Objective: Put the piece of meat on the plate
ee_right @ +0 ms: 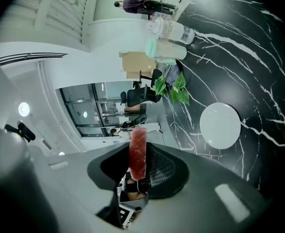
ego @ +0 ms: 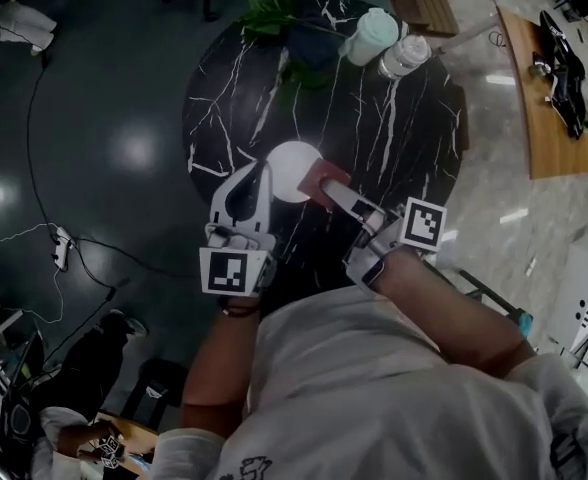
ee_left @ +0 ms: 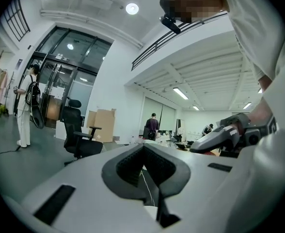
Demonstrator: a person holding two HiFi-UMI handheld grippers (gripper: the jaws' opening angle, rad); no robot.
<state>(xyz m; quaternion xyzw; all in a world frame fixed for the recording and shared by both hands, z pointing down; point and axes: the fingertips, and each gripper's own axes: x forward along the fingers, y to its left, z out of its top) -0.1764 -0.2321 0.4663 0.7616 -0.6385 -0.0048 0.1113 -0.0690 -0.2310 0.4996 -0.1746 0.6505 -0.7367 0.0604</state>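
In the head view, a round black marble table (ego: pixel 394 138) carried a white plate (ego: pixel 289 166) near its front edge, with 2 bottles (ego: pixel 386 44) and a leafy green plant (ego: pixel 272 13) at the far side. The right gripper (ego: pixel 330 188) reached in from the lower right and pinched a red piece of meat (ego: pixel 320 175), which sat just beside the plate's right rim; whether it touched the plate could not be told. The left gripper (ego: pixel 256 178) hung at the plate's left edge, its tips drawn together. In the left gripper view, the left gripper (ee_left: pixel 143 165) showed its 2 dark pads meeting at the tips with nothing between them, only a sliver of the table visible through the slit below. Beyond it lay an open hall with a black office chair (ee_left: pixel 78 136), cardboard boxes (ee_left: pixel 102 124) and a person (ee_left: pixel 25 106) standing at the far left. In the right gripper view, the right gripper (ee_right: pixel 139 168) was clamped on the piece of meat (ee_right: pixel 138 152), a red slab standing on edge between the pads and poking past them. The plate (ee_right: pixel 220 125) lay bare on the table (ee_right: pixel 259 47) off to the right of the jaws, with the plant (ee_right: pixel 172 89) and the 2 bottles (ee_right: pixel 170 39) farther along.
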